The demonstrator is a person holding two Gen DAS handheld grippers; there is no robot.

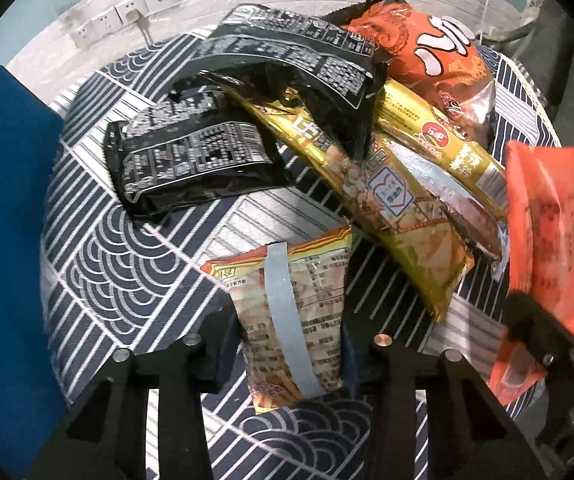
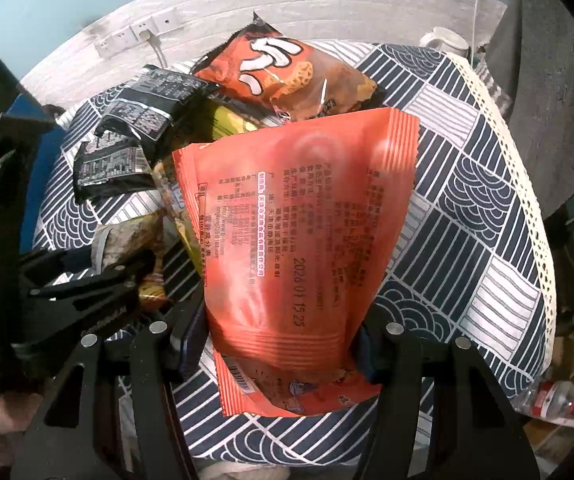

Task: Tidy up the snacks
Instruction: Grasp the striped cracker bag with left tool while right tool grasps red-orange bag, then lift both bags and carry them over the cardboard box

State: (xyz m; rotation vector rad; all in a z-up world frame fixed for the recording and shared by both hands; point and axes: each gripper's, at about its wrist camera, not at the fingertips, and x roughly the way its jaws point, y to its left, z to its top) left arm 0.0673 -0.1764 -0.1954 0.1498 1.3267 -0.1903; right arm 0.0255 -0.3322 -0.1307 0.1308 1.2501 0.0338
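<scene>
Left gripper point(image 1: 287, 344), fingers clamped on beige snack packet point(image 1: 291, 316); right gripper point(image 2: 283, 340), fingers clamped on orange pouch point(image 2: 295, 220), at 3 o'clock in left view. Both packets raised over patterned table point(image 1: 127, 280); heap of remaining snacks point(image 1: 287, 120) toward 12 o'clock. Likely risks: glossy film slipping from narrow grips; carried packets snagging the heap; grippers colliding, being close together.

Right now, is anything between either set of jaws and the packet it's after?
No. The left gripper is already shut on the beige snack packet, and the right gripper on the orange packet. Where they go isn't visible; the snack pile lies ahead on the tablecloth.
</scene>
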